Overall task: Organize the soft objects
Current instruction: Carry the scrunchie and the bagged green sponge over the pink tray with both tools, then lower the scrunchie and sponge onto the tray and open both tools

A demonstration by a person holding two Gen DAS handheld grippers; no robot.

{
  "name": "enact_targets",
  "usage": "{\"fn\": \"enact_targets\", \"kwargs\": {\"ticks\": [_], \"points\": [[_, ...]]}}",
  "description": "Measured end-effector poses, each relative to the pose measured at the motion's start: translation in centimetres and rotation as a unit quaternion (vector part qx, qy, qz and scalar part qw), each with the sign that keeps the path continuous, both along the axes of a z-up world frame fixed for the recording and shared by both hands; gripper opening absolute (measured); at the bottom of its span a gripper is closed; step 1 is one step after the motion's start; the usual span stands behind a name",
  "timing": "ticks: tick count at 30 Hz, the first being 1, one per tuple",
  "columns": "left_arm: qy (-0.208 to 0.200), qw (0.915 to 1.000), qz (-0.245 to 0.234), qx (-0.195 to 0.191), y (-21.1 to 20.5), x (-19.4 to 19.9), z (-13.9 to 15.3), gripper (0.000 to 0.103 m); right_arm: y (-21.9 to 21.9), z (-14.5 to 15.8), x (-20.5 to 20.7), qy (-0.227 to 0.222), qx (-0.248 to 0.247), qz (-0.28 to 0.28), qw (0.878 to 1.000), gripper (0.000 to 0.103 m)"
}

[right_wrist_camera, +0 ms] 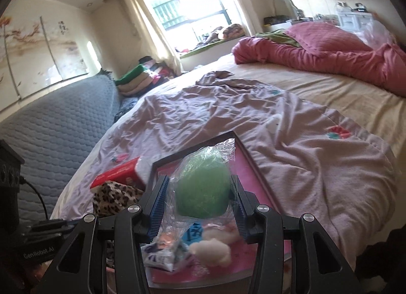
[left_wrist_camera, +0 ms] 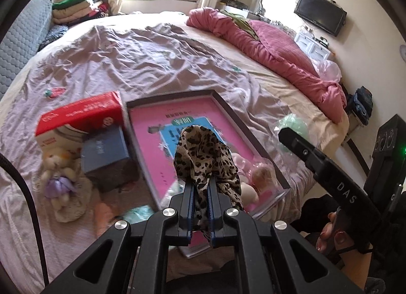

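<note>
My left gripper [left_wrist_camera: 200, 185] is shut on a leopard-print cloth [left_wrist_camera: 203, 152], which bunches above the fingertips over the pink-lined tray [left_wrist_camera: 177, 95]. In the right wrist view the same leopard-print cloth [right_wrist_camera: 114, 197] shows at lower left. My right gripper [right_wrist_camera: 200, 187] is shut on a green soft ball in a clear plastic bag [right_wrist_camera: 203, 190], held above the tray [right_wrist_camera: 253, 164]. Inside the tray lie a small doll [left_wrist_camera: 261, 177], a white plush [right_wrist_camera: 215, 248] and a wrapped packet [right_wrist_camera: 162, 256]. The right gripper's body [left_wrist_camera: 327, 169] shows at the right of the left wrist view, gripped by a hand [left_wrist_camera: 330, 233].
Left of the tray stand a red-and-white box [left_wrist_camera: 81, 119] and a blue box [left_wrist_camera: 106, 152], with a plush bear in a purple dress [left_wrist_camera: 58, 175] in front. A crumpled lilac sheet [left_wrist_camera: 127, 55] covers the bed; a pink quilt [left_wrist_camera: 279, 53] lies far right. Folded clothes [left_wrist_camera: 78, 7] are stacked by a grey headboard [left_wrist_camera: 20, 48].
</note>
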State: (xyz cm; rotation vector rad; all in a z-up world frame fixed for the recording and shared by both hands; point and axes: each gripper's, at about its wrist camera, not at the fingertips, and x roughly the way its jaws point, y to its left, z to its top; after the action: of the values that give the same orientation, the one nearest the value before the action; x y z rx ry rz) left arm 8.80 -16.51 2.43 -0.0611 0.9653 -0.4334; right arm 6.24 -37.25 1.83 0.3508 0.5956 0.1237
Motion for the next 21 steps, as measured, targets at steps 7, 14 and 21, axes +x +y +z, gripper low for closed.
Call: {"fn": "enact_targets", "kwargs": {"ticks": [7, 14, 21], "points": [[0.017, 0.9998, -0.013, 0.004, -1.9, 1.2, -1.8, 0.009, -0.1, -0.7, 0.3, 0.009, -0.001, 0.001, 1.000, 0.049], [0.029, 0.9995, -0.004, 0.010, -2.8, 2.6, -3.0, 0.009, 0.6, -1.4, 0.6, 0.018, -0.007, 0.014, 1.000, 0.049], [0.032, 0.9992, -0.001, 0.024, -3.4, 3.6, -4.2, 0.009, 1.6, -3.2, 1.3, 0.044, -0.010, 0.034, 0.998, 0.049]]}}
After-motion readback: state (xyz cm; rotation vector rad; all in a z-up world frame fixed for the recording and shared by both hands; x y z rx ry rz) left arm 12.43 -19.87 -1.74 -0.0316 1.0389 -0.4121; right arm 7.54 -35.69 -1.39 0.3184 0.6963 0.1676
